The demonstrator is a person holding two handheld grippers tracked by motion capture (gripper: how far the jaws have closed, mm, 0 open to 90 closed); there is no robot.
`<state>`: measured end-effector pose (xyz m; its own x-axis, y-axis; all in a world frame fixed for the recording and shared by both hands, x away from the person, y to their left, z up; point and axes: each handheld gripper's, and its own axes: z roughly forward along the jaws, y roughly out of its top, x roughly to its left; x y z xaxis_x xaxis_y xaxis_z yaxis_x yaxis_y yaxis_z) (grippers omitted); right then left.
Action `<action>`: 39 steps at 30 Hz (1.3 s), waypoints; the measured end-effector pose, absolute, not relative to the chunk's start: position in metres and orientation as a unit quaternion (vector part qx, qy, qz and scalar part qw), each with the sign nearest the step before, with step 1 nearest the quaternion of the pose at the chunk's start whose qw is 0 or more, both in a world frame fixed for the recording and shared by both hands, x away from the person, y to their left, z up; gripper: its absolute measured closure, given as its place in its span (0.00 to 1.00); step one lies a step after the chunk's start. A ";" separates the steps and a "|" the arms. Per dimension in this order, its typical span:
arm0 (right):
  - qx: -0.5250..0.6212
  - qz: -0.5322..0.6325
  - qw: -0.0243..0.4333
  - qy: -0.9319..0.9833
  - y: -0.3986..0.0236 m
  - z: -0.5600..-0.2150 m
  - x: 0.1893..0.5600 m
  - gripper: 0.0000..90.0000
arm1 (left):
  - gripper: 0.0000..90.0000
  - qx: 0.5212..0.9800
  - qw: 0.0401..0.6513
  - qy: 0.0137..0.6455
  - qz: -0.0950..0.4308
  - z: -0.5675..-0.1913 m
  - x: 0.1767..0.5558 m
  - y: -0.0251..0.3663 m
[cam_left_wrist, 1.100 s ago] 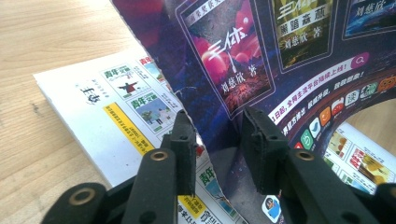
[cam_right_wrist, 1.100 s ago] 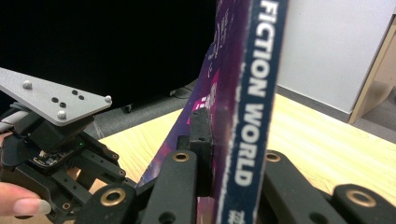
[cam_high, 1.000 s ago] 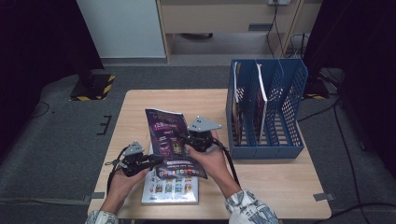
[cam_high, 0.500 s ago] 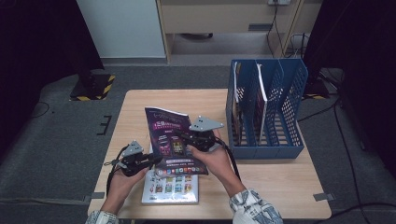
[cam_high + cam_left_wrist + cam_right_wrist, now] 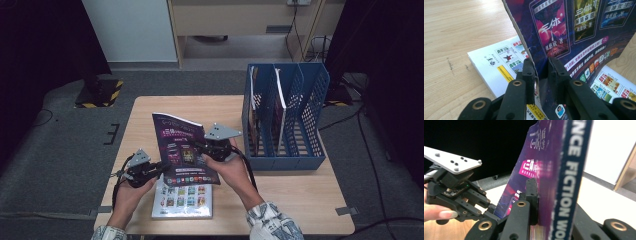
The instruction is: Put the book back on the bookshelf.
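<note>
Left gripper [image 5: 539,72] clamps purple magazine [image 5: 182,150] at lower edge, jaws just closing; right gripper [image 5: 549,202] pinches spine, jaws just closing. Magazine held tilted above white magazine [image 5: 182,200] flat on table [image 5: 145,107]. Right gripper view reads spine lettering, its far jaw hidden. Blue file rack [image 5: 300,115] beyond.

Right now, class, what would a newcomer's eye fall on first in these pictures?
A purple magazine held tilted above the middle of the table, gripped by the left tool and the right tool. Under it lies a white booklet; at the right stands a blue file rack.
</note>
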<state>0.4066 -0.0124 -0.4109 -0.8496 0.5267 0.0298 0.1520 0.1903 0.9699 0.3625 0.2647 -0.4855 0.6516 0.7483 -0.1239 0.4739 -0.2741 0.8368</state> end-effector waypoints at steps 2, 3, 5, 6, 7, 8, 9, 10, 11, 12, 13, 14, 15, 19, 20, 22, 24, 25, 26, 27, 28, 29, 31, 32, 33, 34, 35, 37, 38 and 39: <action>0.222 0.596 0.155 0.756 -0.013 -0.410 0.406 0.86 | 0.85 0.782 0.462 0.389 0.153 -0.485 0.362 0.265; 0.222 0.596 0.155 0.756 -0.013 -0.410 0.406 0.86 | 0.85 0.782 0.462 0.389 0.153 -0.485 0.362 0.265; 0.219 0.596 0.154 0.757 -0.013 -0.410 0.406 0.84 | 0.85 0.782 0.463 0.388 0.154 -0.484 0.362 0.266; 0.218 0.594 0.156 0.758 -0.012 -0.409 0.406 0.82 | 0.85 0.782 0.463 0.387 0.155 -0.484 0.361 0.266; 0.217 0.593 0.155 0.760 -0.012 -0.409 0.407 0.81 | 0.85 0.782 0.464 0.387 0.156 -0.484 0.361 0.266; 0.216 0.591 0.155 0.761 -0.012 -0.408 0.407 0.79 | 0.85 0.781 0.464 0.387 0.157 -0.483 0.361 0.266; 0.216 0.591 0.155 0.761 -0.012 -0.408 0.407 0.79 | 0.85 0.780 0.466 0.387 0.157 -0.483 0.361 0.267; 0.217 0.592 0.153 0.761 -0.012 -0.407 0.408 0.78 | 0.86 0.779 0.467 0.386 0.158 -0.482 0.361 0.267; 0.218 0.594 0.150 0.760 -0.013 -0.407 0.408 0.78 | 0.86 0.779 0.468 0.385 0.161 -0.482 0.361 0.268; 0.219 0.596 0.146 0.759 -0.013 -0.406 0.409 0.77 | 0.87 0.779 0.469 0.382 0.166 -0.481 0.360 0.268; 0.217 0.597 0.143 0.759 -0.014 -0.406 0.410 0.78 | 0.87 0.779 0.468 0.381 0.167 -0.480 0.360 0.268; 0.217 0.597 0.143 0.759 -0.014 -0.406 0.410 0.78 | 0.87 0.779 0.468 0.381 0.167 -0.480 0.360 0.268; 0.216 0.601 0.138 0.757 -0.014 -0.406 0.410 0.78 | 0.87 0.779 0.469 0.381 0.167 -0.480 0.360 0.269; 0.211 0.605 0.136 0.756 -0.012 -0.407 0.410 0.78 | 0.87 0.780 0.469 0.379 0.168 -0.480 0.360 0.269; 0.210 0.604 0.136 0.757 -0.012 -0.407 0.410 0.79 | 0.87 0.780 0.469 0.378 0.169 -0.480 0.360 0.269; 0.207 0.605 0.131 0.758 -0.010 -0.408 0.410 0.79 | 0.87 0.781 0.470 0.374 0.171 -0.479 0.359 0.268; 0.208 0.603 0.135 0.758 -0.010 -0.408 0.409 0.80 | 0.87 0.780 0.471 0.374 0.172 -0.479 0.359 0.268; 0.208 0.603 0.135 0.758 -0.010 -0.408 0.409 0.80 | 0.87 0.780 0.471 0.374 0.172 -0.479 0.359 0.268; 0.210 0.605 0.136 0.756 -0.010 -0.408 0.410 0.80 | 0.87 0.780 0.471 0.373 0.172 -0.479 0.359 0.268; 0.210 0.605 0.136 0.756 -0.010 -0.408 0.410 0.80 | 0.87 0.780 0.471 0.373 0.172 -0.479 0.359 0.268; 0.211 0.605 0.135 0.756 -0.010 -0.408 0.410 0.80 | 0.87 0.781 0.471 0.372 0.173 -0.479 0.359 0.268; 0.212 0.606 0.135 0.755 -0.010 -0.408 0.410 0.80 | 0.87 0.781 0.472 0.372 0.173 -0.479 0.358 0.268; 0.214 0.607 0.135 0.753 -0.010 -0.408 0.410 0.81 | 0.87 0.781 0.473 0.371 0.173 -0.479 0.358 0.268; 0.214 0.607 0.135 0.753 -0.010 -0.408 0.411 0.81 | 0.87 0.780 0.473 0.371 0.173 -0.479 0.358 0.268; 0.215 0.606 0.134 0.754 -0.010 -0.407 0.411 0.82 | 0.87 0.780 0.473 0.371 0.174 -0.479 0.358 0.268; 0.216 0.606 0.134 0.753 -0.010 -0.407 0.411 0.83 | 0.87 0.781 0.472 0.370 0.174 -0.479 0.358 0.268; 0.217 0.606 0.137 0.753 -0.010 -0.406 0.411 0.84 | 0.87 0.781 0.472 0.370 0.175 -0.478 0.358 0.267; 0.220 0.604 0.139 0.753 -0.011 -0.406 0.411 0.88 | 0.87 0.780 0.473 0.370 0.175 -0.479 0.358 0.267; 0.221 0.603 0.142 0.753 -0.011 -0.406 0.411 0.92 | 0.87 0.780 0.474 0.370 0.174 -0.479 0.358 0.268; 0.221 0.603 0.142 0.753 -0.011 -0.406 0.411 0.92 | 0.87 0.780 0.474 0.370 0.174 -0.479 0.358 0.268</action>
